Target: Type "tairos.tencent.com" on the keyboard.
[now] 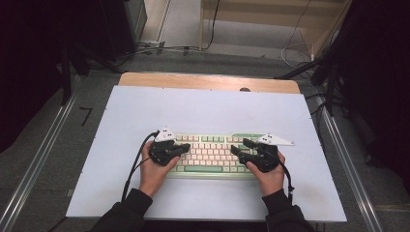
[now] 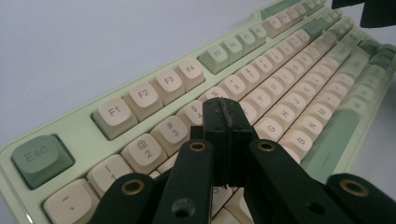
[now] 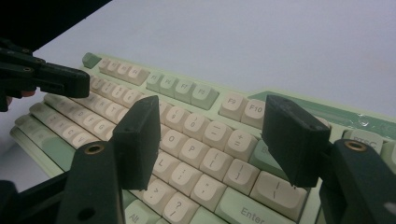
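Note:
A pale green keyboard [image 1: 212,153] with cream and green keys lies on the white table top, in front of the person. My left gripper [image 1: 185,147] hovers over its left end, and in the left gripper view its pads [image 2: 225,122] are pressed together with nothing between them, above the number row of the keyboard [image 2: 289,79]. My right gripper [image 1: 239,146] is over the keyboard's right end. The right gripper view shows its two pads [image 3: 140,135] standing wide apart over the keyboard [image 3: 196,140], near the P and bracket keys, holding nothing. The left gripper [image 3: 51,77] reaches in at that view's left.
The white board [image 1: 203,111] covers a wooden table whose far edge [image 1: 208,81] shows beyond it. Metal rails run along both sides of the table. Cables lie on the floor behind, beside dark stands and wooden furniture.

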The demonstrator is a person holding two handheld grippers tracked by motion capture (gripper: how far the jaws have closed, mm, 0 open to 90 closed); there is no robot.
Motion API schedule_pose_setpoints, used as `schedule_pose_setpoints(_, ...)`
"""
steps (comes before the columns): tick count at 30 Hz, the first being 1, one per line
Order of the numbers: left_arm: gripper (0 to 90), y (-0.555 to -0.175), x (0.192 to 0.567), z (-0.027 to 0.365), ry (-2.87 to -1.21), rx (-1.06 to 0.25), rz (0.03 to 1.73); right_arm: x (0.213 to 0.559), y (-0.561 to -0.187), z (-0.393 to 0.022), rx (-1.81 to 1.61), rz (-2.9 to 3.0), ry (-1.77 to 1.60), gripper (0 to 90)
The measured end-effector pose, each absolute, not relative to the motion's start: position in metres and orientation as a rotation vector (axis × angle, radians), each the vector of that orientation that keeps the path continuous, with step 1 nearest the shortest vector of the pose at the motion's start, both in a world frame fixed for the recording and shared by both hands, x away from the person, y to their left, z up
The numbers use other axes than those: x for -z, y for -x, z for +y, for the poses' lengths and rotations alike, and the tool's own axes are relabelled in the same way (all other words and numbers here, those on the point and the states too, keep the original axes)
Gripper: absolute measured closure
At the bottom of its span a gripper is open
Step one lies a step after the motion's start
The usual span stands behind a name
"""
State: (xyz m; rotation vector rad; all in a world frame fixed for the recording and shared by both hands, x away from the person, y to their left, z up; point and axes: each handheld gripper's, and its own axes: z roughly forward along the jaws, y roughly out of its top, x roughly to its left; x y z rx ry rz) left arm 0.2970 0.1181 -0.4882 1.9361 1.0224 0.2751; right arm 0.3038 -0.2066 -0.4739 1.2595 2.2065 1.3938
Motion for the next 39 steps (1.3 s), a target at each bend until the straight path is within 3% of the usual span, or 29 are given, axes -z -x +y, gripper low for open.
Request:
schedule_pose_setpoints(22,90.0,-0.299,0.494,0.116,-1.974,-0.28,1.045,0.474,-0.304,-0.206,-1.393,2.208,-1.258,35.6)
schedule_pose_setpoints(27,89.7,-0.295,0.485,0.121,-1.882,-0.253,1.003,0.474,-0.304,-0.207,-1.396,2.205,-1.262,35.6)
schedule_pose_setpoints(29,79.6,-0.294,0.482,0.122,-1.838,-0.239,0.988,0.474,-0.304,-0.207,-1.394,2.207,-1.262,35.6)
schedule_pose_setpoints(32,51.9,-0.293,0.479,0.124,-1.765,-0.23,0.984,0.474,-0.304,-0.206,-1.395,2.206,-1.257,35.6)
schedule_pose_setpoints(35,43.0,-0.291,0.477,0.125,-1.734,-0.223,0.977,0.474,-0.304,-0.207,-1.395,2.206,-1.258,35.6)
schedule_pose_setpoints(39,42.9,-0.29,0.477,0.124,-1.738,-0.214,0.974,0.474,-0.304,-0.206,-1.395,2.206,-1.257,35.6)
